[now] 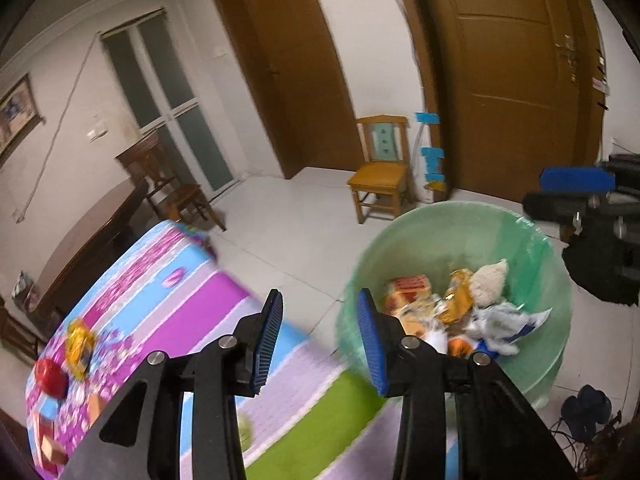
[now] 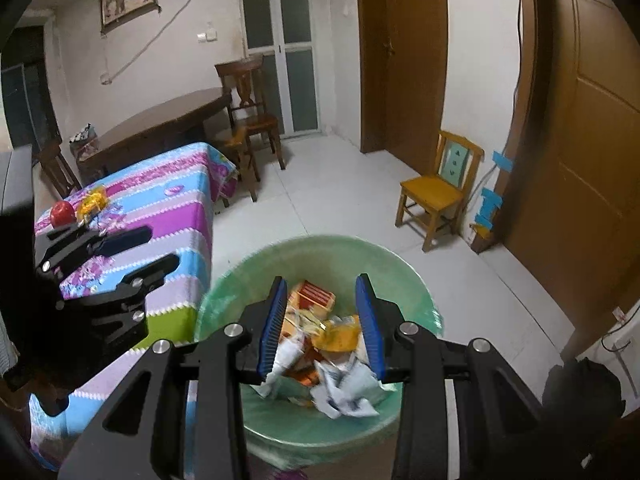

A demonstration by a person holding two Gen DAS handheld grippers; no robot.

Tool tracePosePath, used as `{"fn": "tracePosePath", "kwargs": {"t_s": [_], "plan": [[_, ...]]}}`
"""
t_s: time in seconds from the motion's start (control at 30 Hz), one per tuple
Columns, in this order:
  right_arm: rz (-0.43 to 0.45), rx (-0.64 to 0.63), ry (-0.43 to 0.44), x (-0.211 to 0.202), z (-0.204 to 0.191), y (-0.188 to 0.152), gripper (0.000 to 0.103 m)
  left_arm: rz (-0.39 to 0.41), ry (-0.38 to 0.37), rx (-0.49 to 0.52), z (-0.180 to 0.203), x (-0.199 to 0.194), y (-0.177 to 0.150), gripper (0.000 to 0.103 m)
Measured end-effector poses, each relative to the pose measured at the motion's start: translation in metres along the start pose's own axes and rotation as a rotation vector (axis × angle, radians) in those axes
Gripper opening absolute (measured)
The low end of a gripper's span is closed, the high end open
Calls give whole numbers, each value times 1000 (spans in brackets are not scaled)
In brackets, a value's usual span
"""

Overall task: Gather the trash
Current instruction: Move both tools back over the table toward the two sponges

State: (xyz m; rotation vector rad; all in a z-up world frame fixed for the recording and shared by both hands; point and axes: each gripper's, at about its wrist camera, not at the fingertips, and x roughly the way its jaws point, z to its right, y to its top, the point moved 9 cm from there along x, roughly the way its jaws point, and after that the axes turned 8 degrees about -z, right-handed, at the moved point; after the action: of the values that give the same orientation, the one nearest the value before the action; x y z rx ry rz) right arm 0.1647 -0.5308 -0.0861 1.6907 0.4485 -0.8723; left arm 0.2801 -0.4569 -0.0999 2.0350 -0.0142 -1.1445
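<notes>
A green-lined trash bin (image 2: 404, 268) stands on the floor beside the table, holding wrappers, boxes and crumpled paper (image 2: 344, 392); it also shows in the left wrist view (image 1: 460, 232). My right gripper (image 2: 322, 328) is open and empty, right above the bin. My left gripper (image 1: 318, 344) is open and empty, over the table's near edge, left of the bin. On the striped tablecloth (image 1: 208, 292) lie a yellow wrapper (image 1: 80, 344), a red apple (image 1: 51, 376) and small boxes (image 1: 50, 438). The wrapper (image 2: 93, 200) and apple (image 2: 63, 213) also show in the right wrist view.
A small yellow chair (image 2: 436, 194) stands by the wall between two brown doors. A dark wooden table (image 2: 160, 124) with dark chairs (image 2: 250, 120) stands behind the striped table. White tiled floor (image 2: 340, 184) lies around the bin. A dark bag (image 2: 580, 392) sits at the right.
</notes>
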Motion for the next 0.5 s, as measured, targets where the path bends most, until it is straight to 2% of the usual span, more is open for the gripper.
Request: {"fn": "tracePosePath", "kwargs": {"t_s": [0.13, 0.3, 0.37, 0.5], "plan": [[50, -7, 55, 4, -33, 8, 34, -22, 35, -80, -55, -12, -44, 44], [-7, -85, 161, 34, -105, 11, 35, -63, 89, -231, -154, -33, -121, 54], [-26, -124, 213, 44, -141, 12, 44, -85, 140, -320, -203, -42, -153, 61], [-54, -214, 304, 58, -217, 13, 58, -98, 238, -550, -304, -68, -216, 62]]}}
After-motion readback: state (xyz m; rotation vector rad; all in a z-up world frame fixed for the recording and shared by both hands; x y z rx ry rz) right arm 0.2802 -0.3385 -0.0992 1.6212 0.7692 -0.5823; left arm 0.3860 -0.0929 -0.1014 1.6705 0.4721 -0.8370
